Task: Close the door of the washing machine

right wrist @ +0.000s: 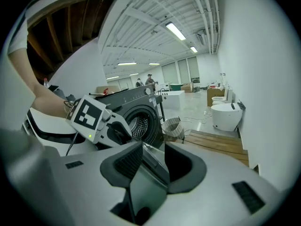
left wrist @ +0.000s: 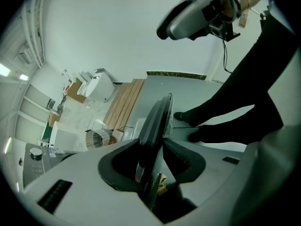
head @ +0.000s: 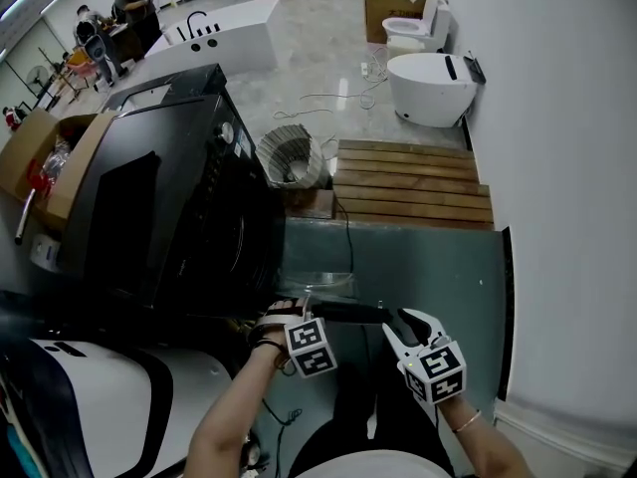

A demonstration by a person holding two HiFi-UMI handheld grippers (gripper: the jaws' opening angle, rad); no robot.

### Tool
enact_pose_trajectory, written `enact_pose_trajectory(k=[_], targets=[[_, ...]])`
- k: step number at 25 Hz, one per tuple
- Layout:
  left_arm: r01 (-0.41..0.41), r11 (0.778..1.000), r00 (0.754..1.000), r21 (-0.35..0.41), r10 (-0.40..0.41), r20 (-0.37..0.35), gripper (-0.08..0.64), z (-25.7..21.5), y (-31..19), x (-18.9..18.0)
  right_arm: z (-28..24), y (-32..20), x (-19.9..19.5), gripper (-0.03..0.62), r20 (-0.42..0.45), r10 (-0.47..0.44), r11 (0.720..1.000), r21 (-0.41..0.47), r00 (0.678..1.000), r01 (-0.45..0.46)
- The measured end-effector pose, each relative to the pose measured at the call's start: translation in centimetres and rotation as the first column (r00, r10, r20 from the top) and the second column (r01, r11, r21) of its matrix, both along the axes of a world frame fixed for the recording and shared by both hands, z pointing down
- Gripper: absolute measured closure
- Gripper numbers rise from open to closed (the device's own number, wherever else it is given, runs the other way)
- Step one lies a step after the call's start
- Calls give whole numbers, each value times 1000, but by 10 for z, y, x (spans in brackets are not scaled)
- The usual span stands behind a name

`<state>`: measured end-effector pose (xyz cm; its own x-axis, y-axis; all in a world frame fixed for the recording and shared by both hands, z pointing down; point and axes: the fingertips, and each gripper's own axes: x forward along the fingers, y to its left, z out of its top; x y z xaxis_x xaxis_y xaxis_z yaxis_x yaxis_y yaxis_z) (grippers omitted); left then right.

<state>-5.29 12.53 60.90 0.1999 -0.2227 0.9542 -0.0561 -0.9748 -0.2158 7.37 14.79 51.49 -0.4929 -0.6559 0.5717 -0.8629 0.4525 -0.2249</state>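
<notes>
**Head view:** The black washing machine stands at the left with its door swung wide open. We see the door edge-on, a dark bar running across the picture just in front of us. The left hand-held gripper sits on the end of that bar beside the machine's front, where we judge the hinge to be. The right hand-held gripper sits on the far, free end. The machine's front lies up and to the left of both.

**Left gripper view:** We look steeply down along the door, whose thin dark edge runs straight away between the jaws. The jaws are partly drawn in, with a pad pressed on either face. The grey floor lies beyond.

**Right gripper view:** The door fills the gap between jaws held wide. They appear to clamp it, though the wide-angle lens leaves contact at the right-hand pad unsure. Past the jaws the drum opening faces us, with the left hand-held gripper between it and us.

The door's long axis therefore runs from the right hand-held gripper toward the machine. We judge that closing means swinging the free end round to the drum opening. The right hand is farthest from the hinge and so has the better lever.
</notes>
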Motion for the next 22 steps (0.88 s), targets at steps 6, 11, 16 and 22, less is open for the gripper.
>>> enact_pose_trajectory(k=[6,11,16,22], targets=[[93,995,995,30,-92,-45,387,6,-46,3,40,-29,-4,448,-38,-84,996,-39,996,82],[170,985,984,40,-167,-62,388,14,-84,7,78,-69,-1,442,-84,-163,985,-68,983,157],[240,970,969,45,-236,-77,388,17,-118,5,107,-120,-3,433,-151,-255,966,-74,955,246],[324,944,943,59,-318,-100,387,19,-155,2,136,-182,-9,422,-204,-351,936,-89,914,340]])
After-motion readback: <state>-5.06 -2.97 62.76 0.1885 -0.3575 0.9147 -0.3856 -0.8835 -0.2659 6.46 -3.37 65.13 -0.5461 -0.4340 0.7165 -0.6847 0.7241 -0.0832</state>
